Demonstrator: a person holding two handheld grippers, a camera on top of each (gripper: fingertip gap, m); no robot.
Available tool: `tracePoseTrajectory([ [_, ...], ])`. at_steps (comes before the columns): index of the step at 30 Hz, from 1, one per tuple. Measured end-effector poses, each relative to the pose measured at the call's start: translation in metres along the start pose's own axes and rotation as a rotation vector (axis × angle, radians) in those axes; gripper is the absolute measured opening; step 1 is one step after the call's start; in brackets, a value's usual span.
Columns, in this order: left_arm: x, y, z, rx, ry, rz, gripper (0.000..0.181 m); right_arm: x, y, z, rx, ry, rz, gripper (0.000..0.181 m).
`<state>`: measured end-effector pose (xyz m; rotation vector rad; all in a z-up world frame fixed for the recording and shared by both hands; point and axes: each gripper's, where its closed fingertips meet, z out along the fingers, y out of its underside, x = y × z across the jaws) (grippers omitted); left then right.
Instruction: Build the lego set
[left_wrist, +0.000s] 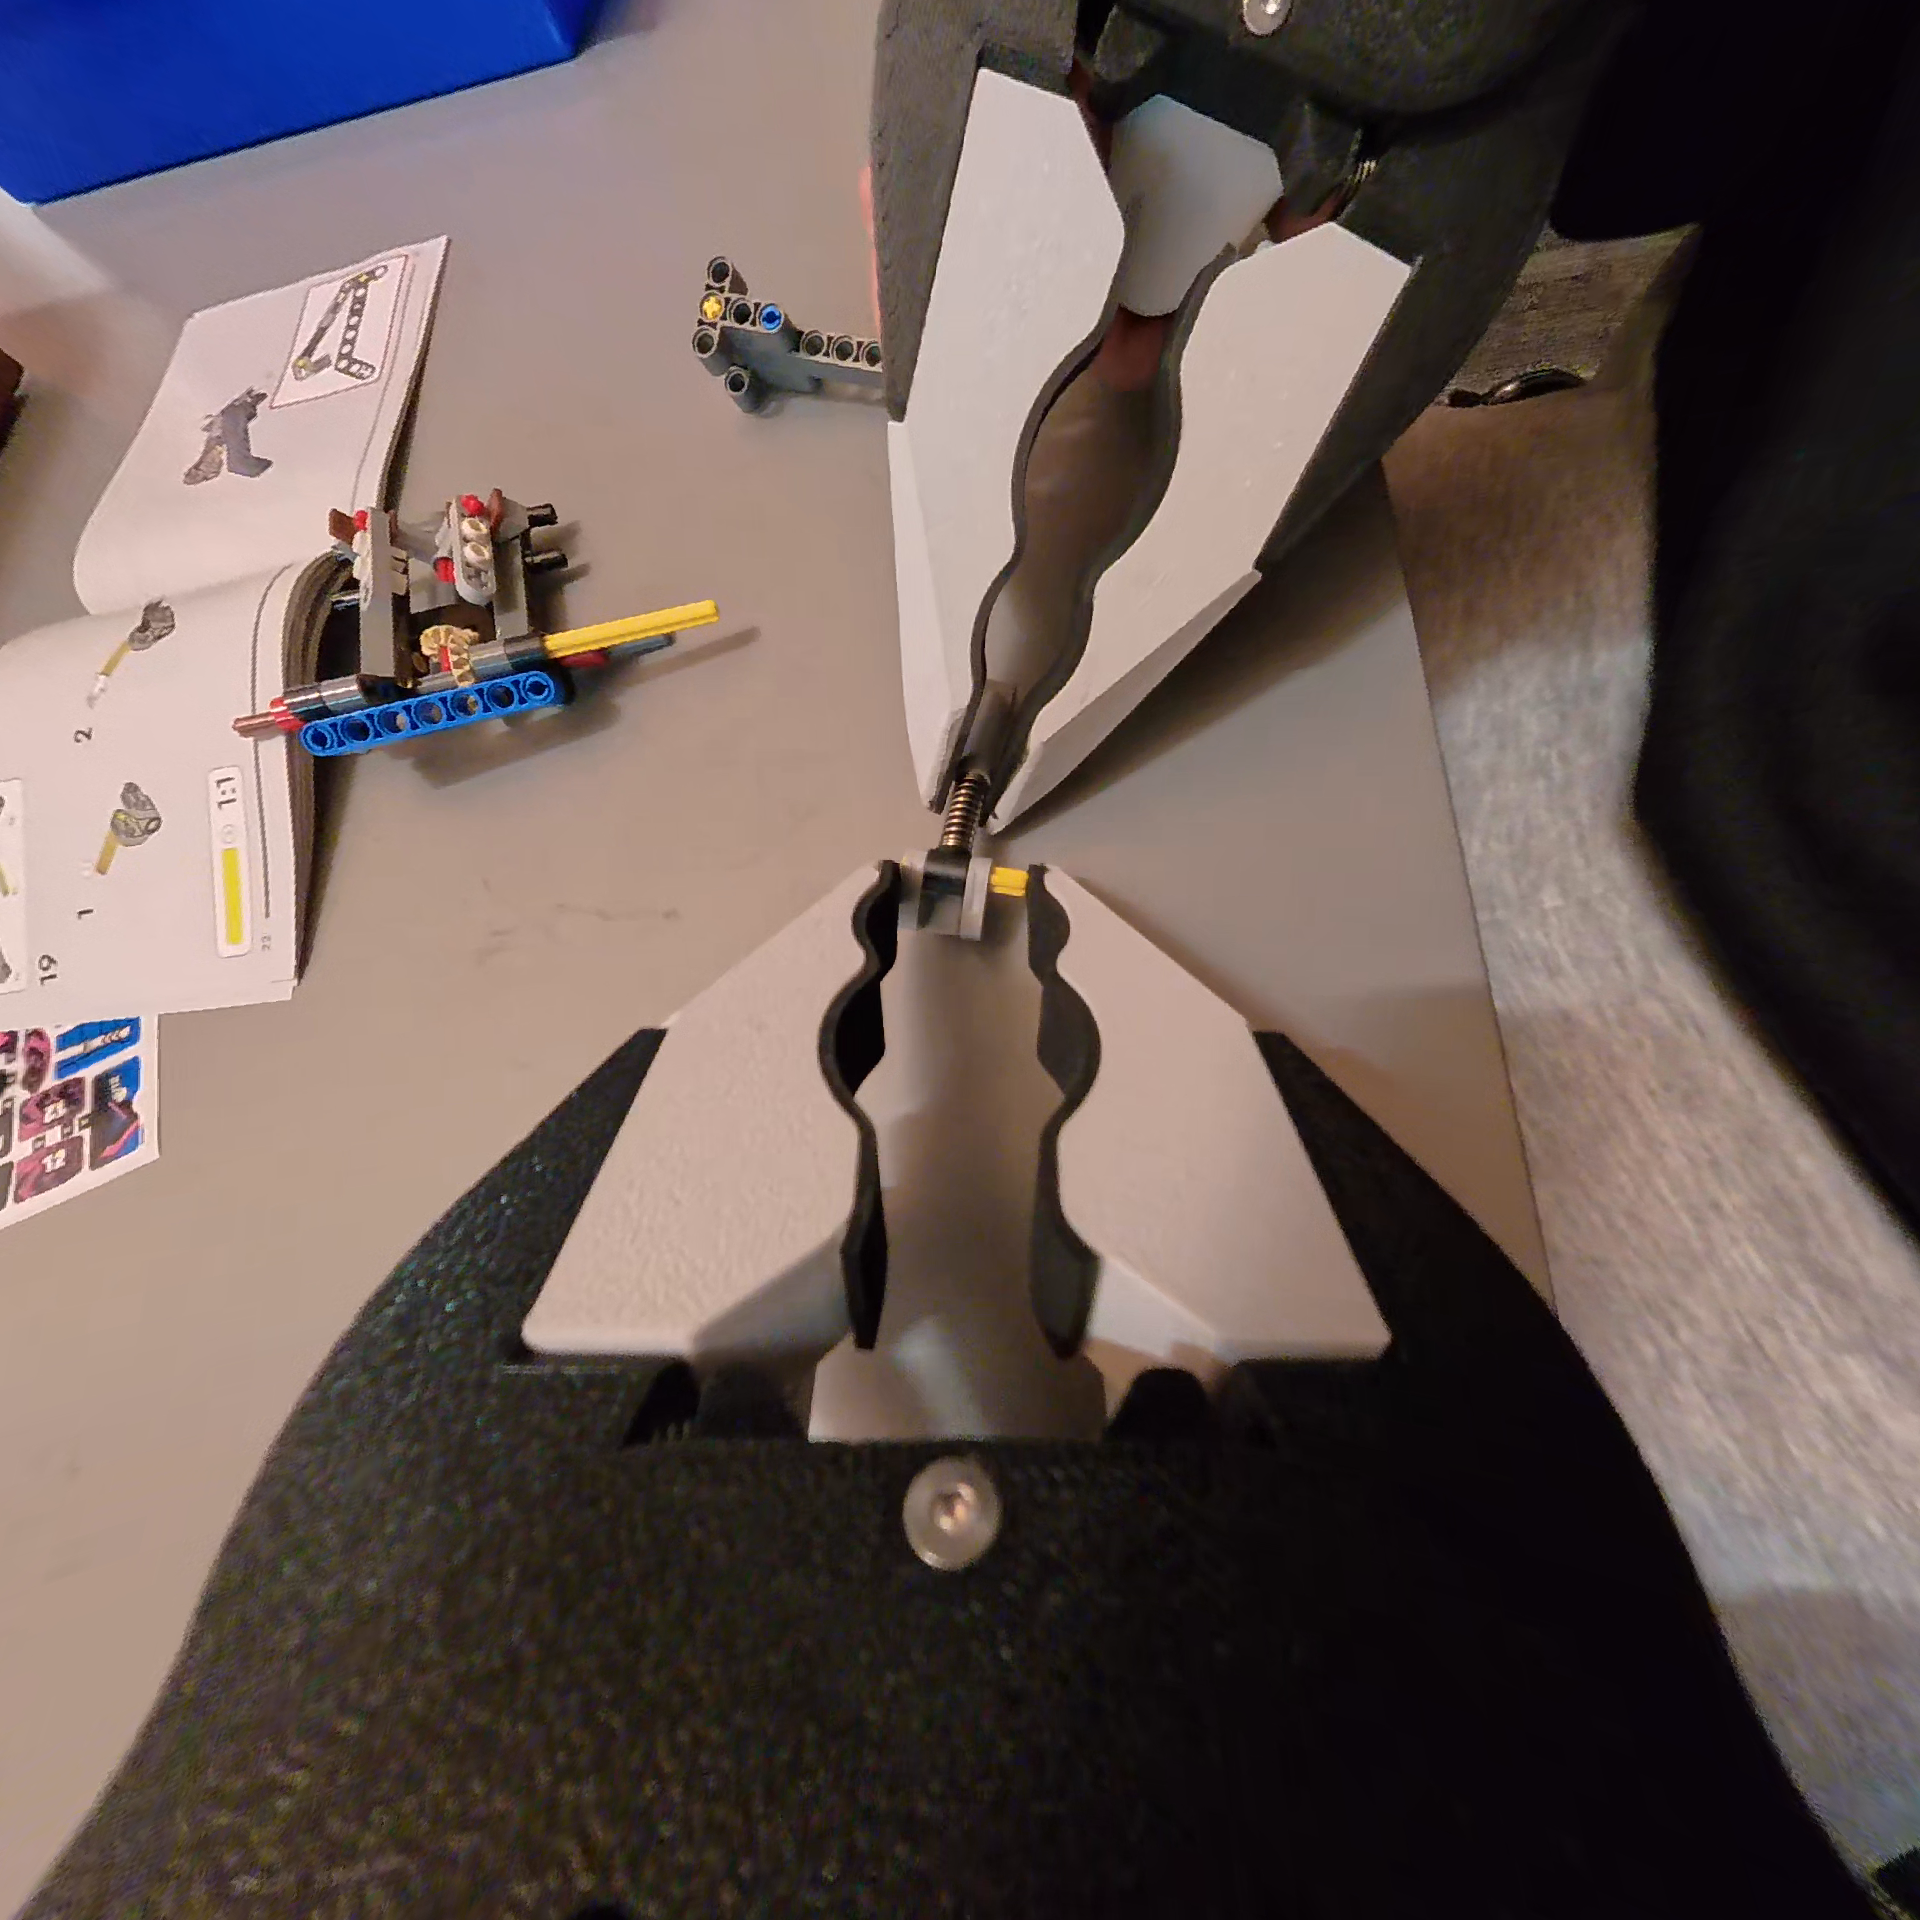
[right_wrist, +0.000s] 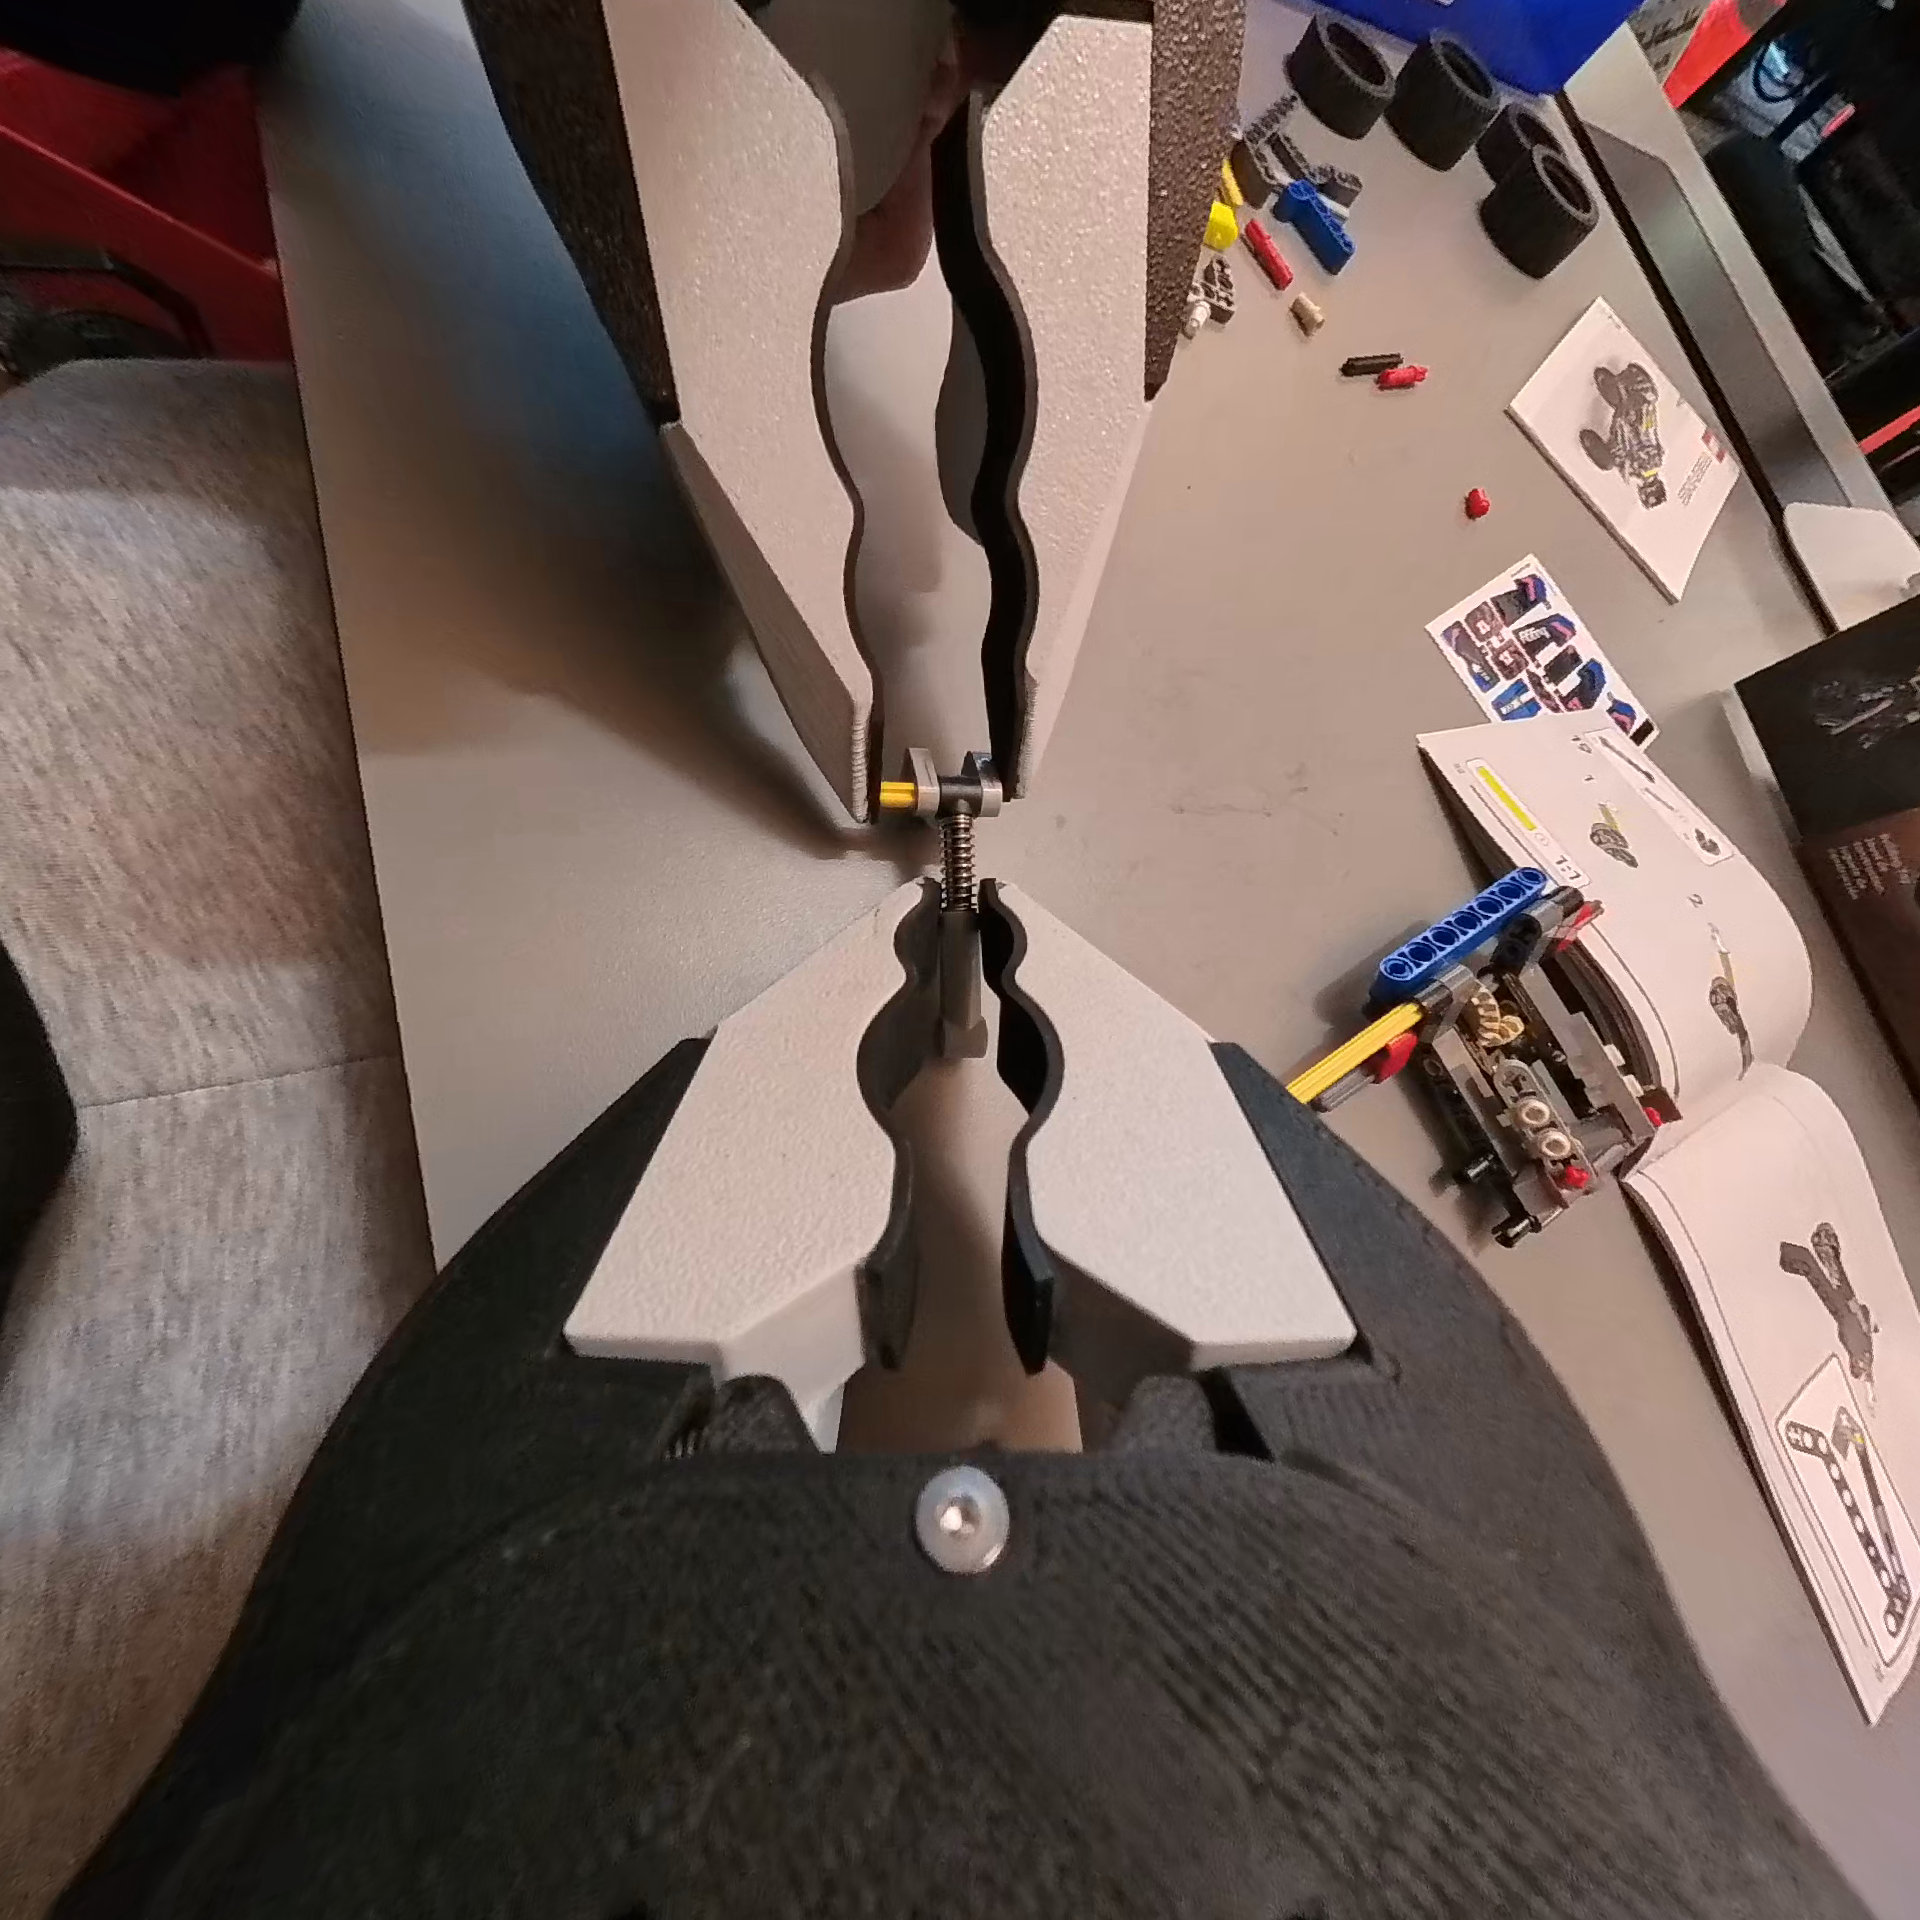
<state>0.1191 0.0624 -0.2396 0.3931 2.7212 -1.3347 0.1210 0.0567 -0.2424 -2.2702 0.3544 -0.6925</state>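
1. Above the near edge of a grey table (left_wrist: 644, 499), the left gripper (left_wrist: 956, 899) and the right gripper (right_wrist: 961, 909) meet tip to tip, each pinching one end of a small lego shock absorber (right_wrist: 956, 842).
2. The left gripper's fingers press from both sides on the grey-and-black head (left_wrist: 943, 894), with a short yellow axle (left_wrist: 1006, 881) poking out toward one fingertip.
3. The right gripper's jaws close on the dark grey cylinder body (right_wrist: 961, 987); the coiled spring (right_wrist: 956, 847) spans the gap between the two claws.
4. Near by on the table rests a partly built chassis (left_wrist: 457, 634) with a blue beam (left_wrist: 436, 712) and a long yellow axle (left_wrist: 634, 629), leaning on an open instruction booklet (left_wrist: 260, 436).
5. A grey angled beam assembly (left_wrist: 774, 338) lies beyond, beside a sticker sheet (right_wrist: 1538, 655).
6. Farther off sit four black tyres (right_wrist: 1444, 114), loose pieces (right_wrist: 1299, 229) and a second booklet (right_wrist: 1631, 447).
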Motion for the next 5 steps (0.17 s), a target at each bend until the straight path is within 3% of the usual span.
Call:
tracePoseTrajectory([
  [1,0.0001,0.0001,0.0001,-0.002,-0.003,0.004,0.022,0.0001,0.0001,0.0000,-0.001,0.001,0.001,0.006],
  [5,-0.0012,0.0007,-0.0001,-0.005,-0.023,0.011,0.028,0.0016,-0.0002,0.0001,0.002,0.014,0.006,0.005],
])
